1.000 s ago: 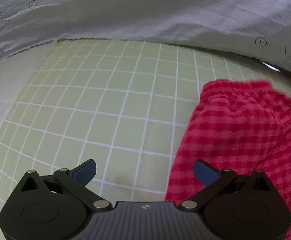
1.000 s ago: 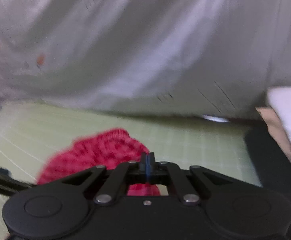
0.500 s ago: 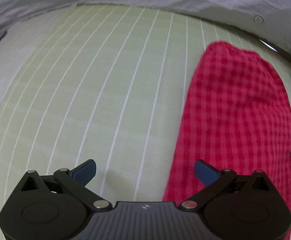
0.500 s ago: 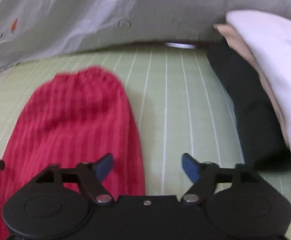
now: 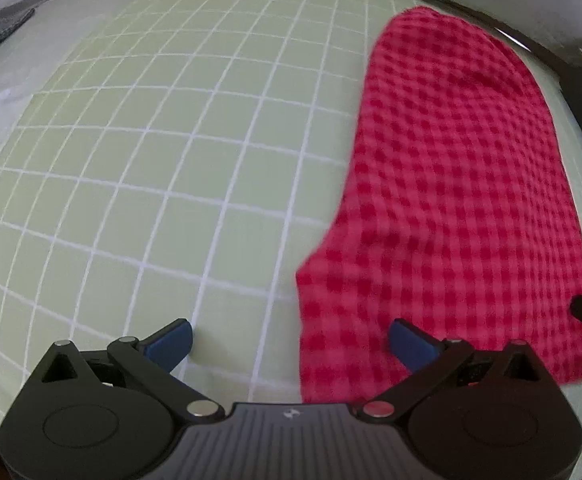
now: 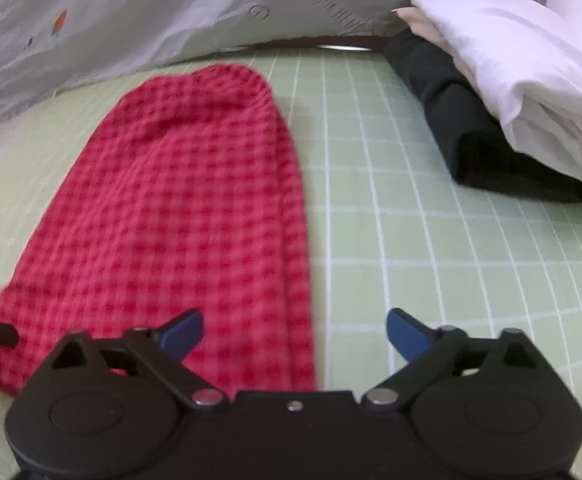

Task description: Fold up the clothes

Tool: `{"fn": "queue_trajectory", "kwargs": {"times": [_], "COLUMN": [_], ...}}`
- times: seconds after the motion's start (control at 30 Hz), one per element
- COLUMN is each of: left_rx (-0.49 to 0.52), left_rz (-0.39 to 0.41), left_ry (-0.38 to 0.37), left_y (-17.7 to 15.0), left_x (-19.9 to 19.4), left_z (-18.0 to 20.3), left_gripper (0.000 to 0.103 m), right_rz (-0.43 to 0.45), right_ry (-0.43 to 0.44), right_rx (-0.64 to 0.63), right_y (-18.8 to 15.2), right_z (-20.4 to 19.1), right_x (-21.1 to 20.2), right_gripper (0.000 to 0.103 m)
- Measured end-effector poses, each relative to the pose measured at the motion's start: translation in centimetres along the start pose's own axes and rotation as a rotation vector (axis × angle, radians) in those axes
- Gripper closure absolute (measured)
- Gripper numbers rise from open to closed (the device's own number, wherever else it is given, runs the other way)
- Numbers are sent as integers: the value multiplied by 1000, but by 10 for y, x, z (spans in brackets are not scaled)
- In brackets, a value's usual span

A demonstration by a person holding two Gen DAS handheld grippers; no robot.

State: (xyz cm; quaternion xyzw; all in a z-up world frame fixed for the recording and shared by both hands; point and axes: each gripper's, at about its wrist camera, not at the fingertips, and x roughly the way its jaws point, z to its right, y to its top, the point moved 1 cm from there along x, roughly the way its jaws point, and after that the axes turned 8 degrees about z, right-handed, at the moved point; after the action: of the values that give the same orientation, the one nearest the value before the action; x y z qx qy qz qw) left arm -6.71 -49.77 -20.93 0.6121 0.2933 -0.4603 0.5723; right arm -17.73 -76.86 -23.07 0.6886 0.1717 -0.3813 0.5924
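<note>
Red checked cloth (image 5: 459, 184) flat on green grid mat (image 5: 163, 152) — left gripper (image 5: 291, 340) and right gripper (image 6: 295, 334) wide open, empty.

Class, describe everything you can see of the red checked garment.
The red checked garment is soft woven-looking cloth in a red-and-pink gingham. It lies flat as a long strip on the green grid mat, far end rounded, near end squarer. Both open grippers hover at its near end; contact is unclear. It lies apart from the folded pile.
</note>
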Motion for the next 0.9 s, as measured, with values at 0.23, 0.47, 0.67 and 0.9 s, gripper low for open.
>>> {"fn": "queue_trajectory", "kwargs": {"times": [0.23,0.47,0.67,0.9], "left_rx": [83,101,-9,-58], "left_rz": [12,53,60,104], "left_ry": [-113,-98,-145,-196], "left_y": [-12,-15,-14,-12], "left_x": [-11,-15,-19,-37], "left_z": [15,20,7,6], "left_gripper": [4,30,86,93], "right_rz": [-18,-25,-1,90], "right_ry": [-1,-10,71,93], "right_rx": [-9,55,108,55], "right_y": [-17,-23,-28,-21], "right_z": [-12,-8,0,0], "right_x": [-9,-11,-20,-51], "right_gripper": [53,59,98,100]}}
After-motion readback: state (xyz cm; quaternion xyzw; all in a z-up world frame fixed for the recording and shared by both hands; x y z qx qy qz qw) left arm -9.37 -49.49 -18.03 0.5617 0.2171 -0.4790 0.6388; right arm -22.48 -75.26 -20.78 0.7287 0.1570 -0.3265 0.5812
